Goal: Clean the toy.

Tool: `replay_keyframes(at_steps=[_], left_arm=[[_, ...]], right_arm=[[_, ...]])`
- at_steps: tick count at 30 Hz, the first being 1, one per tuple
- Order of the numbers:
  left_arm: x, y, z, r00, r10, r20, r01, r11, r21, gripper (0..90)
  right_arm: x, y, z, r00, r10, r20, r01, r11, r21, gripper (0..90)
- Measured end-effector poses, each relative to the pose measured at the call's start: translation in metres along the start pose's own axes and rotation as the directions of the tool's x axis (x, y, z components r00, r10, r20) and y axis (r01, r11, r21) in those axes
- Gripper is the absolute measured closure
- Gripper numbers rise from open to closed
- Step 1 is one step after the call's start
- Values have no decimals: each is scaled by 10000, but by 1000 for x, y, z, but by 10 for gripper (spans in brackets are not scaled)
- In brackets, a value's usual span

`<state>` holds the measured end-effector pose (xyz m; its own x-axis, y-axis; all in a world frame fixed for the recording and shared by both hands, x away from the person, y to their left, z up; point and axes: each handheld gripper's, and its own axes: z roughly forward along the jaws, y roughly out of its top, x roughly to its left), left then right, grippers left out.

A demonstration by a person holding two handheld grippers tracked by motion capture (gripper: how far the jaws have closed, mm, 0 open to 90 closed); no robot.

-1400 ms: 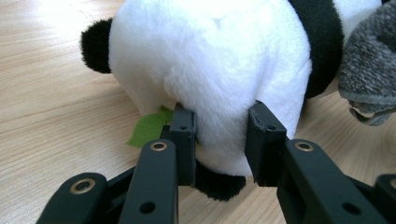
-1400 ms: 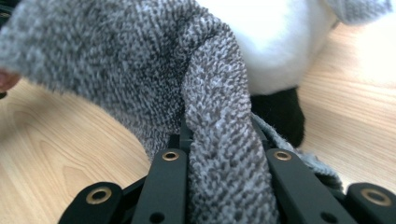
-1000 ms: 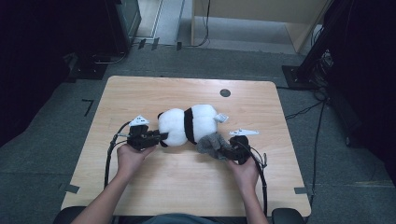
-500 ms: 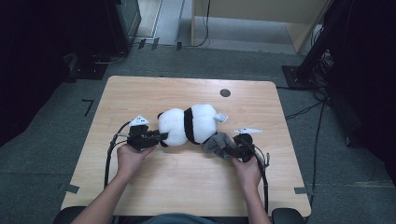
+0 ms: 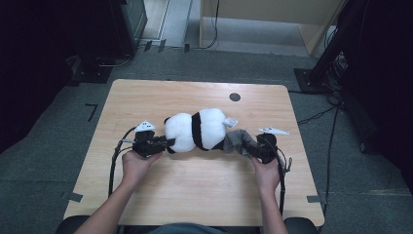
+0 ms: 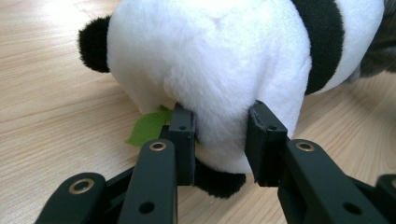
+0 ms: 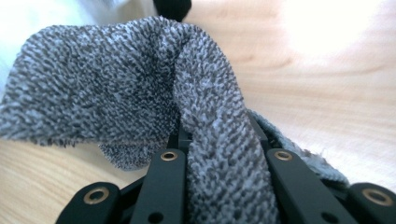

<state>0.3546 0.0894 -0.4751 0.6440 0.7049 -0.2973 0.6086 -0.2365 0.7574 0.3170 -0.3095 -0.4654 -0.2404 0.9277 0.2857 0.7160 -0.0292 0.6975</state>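
A plush panda [image 5: 197, 130] lies on its side in the middle of the wooden table [image 5: 160, 97]. My left gripper [image 5: 163, 143] is shut on the panda's white end [image 6: 219, 135], with plush bulging between the pads; a green felt leaf [image 6: 148, 127] pokes out beside the left pad. A grey knitted cloth [image 5: 239, 142] stretches from the panda's other end to my right gripper [image 5: 253, 150], which is shut on it. In the right gripper view the grey cloth [image 7: 140, 93] drapes over the jaws, and a fold runs down between them.
A round dark hole [image 5: 234, 96] sits in the table near its far edge. Black cables [image 5: 115, 163] trail from both grippers toward the table's near edge. Dark equipment and stands surround the table on the grey floor.
My right gripper has moved to the right and slightly up, pulling the grey cloth out from the panda. The left gripper and the panda have stayed in place.
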Motion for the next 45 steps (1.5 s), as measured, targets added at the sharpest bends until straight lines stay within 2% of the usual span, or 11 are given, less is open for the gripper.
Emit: replay_keyframes(at_steps=[2, 5, 7, 12, 19, 25, 33, 36, 37, 43, 45], left_arm=[[0, 0, 0, 10000, 16, -7, -16, 10000, -9, 671], [1, -1, 0, 10000, 83, -29, -83, 10000, -39, 667], [1, -1, 0, 10000, 88, -30, -89, 9999, -47, 667], [0, -1, 0, 10000, 83, -55, -83, 9999, -58, 666], [0, -1, 1, 10000, 55, -51, -56, 9999, -90, 665], [0, -1, 0, 10000, 61, -44, -61, 9999, -90, 663], [0, -1, 0, 10000, 24, -43, -24, 9999, -101, 662], [0, -1, 0, 10000, 56, -53, -56, 10000, -61, 662], [0, -1, 0, 10000, 56, -55, -56, 10000, -56, 662], [0, -1, 0, 9999, 122, -102, -122, 9999, -20, 662], [0, -1, 1, 9998, 147, -161, -147, 9999, 28, 664]], right_arm=[[-1, 5, -4, 10000, -17, -9, 17, 9997, -226, 772], [1, 13, -13, 9994, 60, -336, -80, 9983, -580, 771], [6, 17, -19, 9993, -157, -335, 132, 9971, -745, 771], [29, 36, -40, 9950, -777, -621, 677, 9864, -1499, 771], [70, 55, -44, 9749, -1828, -1268, 1585, 9707, -1806, 771], [108, 53, -23, 9480, -2475, -2003, 2222, 9648, -1407, 770], [149, 43, 9, 9076, -2889, -3046, 2757, 9574, -865, 771], [159, 35, 24, 8972, -2927, -3308, 2895, 9553, -603, 771], [160, 32, 29, 8944, -2930, -3379, 2935, 9546, -509, 771], [159, 14, 56, 8958, -2783, -3466, 3101, 9499, 385, 772], [155, 8, 61, 8961, -2582, -3610, 2960, 9537, 526, 773]])
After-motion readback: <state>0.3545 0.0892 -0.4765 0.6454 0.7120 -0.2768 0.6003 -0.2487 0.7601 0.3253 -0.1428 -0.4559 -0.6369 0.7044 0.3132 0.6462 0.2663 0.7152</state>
